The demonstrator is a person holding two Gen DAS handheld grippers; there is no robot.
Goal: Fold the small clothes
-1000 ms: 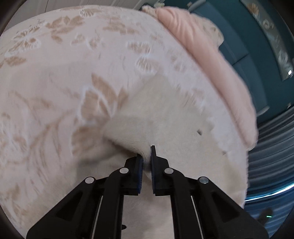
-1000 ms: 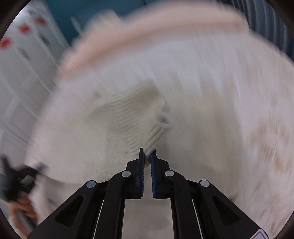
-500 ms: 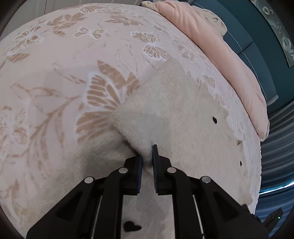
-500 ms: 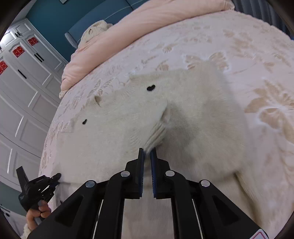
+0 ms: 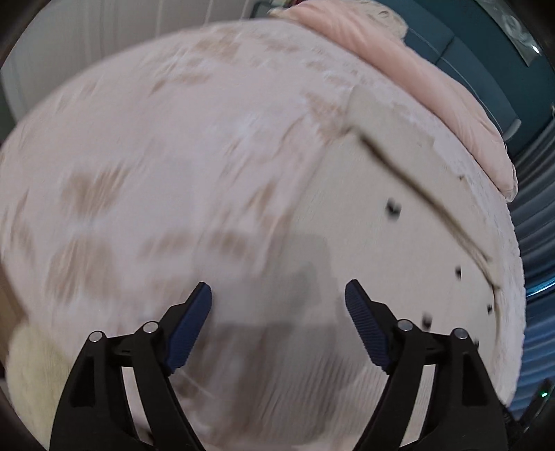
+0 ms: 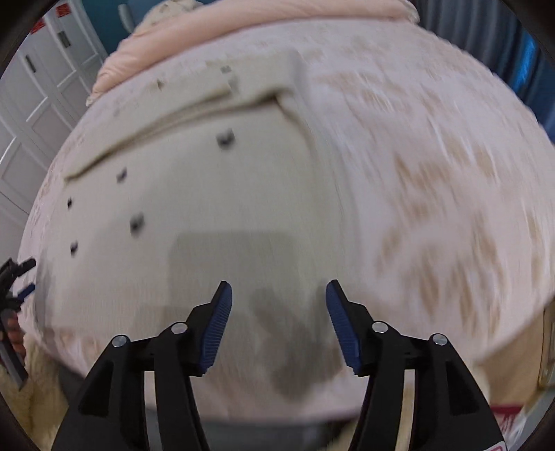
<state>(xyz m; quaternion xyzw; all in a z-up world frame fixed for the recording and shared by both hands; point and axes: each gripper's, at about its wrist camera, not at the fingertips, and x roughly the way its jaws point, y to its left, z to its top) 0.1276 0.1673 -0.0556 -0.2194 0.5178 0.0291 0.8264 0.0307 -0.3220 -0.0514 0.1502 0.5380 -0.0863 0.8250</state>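
No text, label, brand or number can be read in either view: the red signs on the white wardrobe doors are too blurred to make out, as is the red marking at the lower right edge of the right wrist view.

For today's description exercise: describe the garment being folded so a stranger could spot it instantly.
Start at the bed with its butterfly-print cover. Lying flat on it, before the pink duvet, is the garment. Unlike the patterned cover, it is plain cream with small dark spots.
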